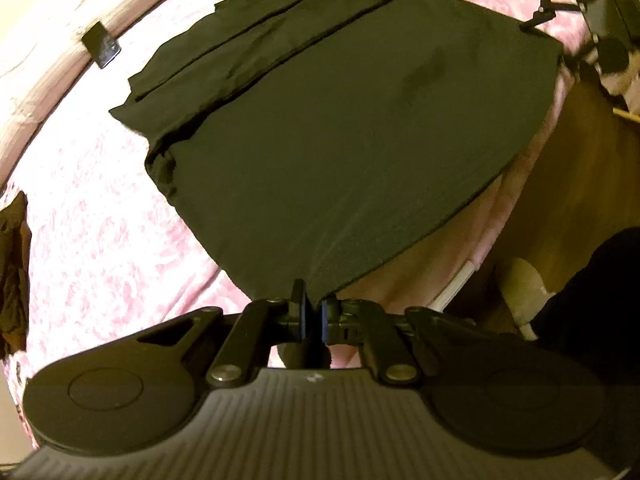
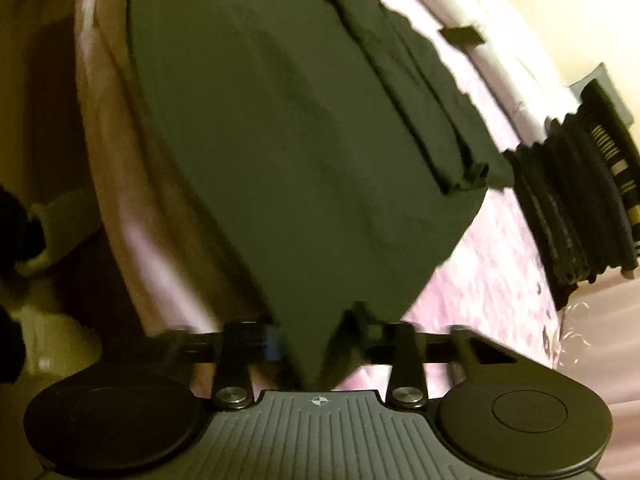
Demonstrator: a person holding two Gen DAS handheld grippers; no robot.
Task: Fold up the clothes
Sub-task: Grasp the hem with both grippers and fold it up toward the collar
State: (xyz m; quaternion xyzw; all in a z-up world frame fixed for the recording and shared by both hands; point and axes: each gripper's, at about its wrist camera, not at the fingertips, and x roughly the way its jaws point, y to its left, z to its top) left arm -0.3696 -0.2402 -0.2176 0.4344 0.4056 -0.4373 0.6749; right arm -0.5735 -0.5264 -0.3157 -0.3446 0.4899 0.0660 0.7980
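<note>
A dark olive garment (image 1: 320,128) lies spread on a pink patterned bed cover (image 1: 100,232), with folded strips along its far side and one edge hanging over the bed's side. My left gripper (image 1: 314,316) is shut on its near corner. At the opposite corner the black linkage of my right gripper (image 1: 538,20) shows at the garment's edge. In the blurred right wrist view the garment (image 2: 300,140) runs down into my right gripper (image 2: 316,340), which is shut on a bunched corner of the cloth.
A stack of folded dark clothes (image 2: 580,200) sits on the bed beyond the garment. Another dark cloth (image 1: 14,272) lies at the far left. A small black tag (image 1: 100,44) is on the bed's rim. Wooden floor (image 1: 580,168) and a person's foot (image 1: 520,292) are beside the bed.
</note>
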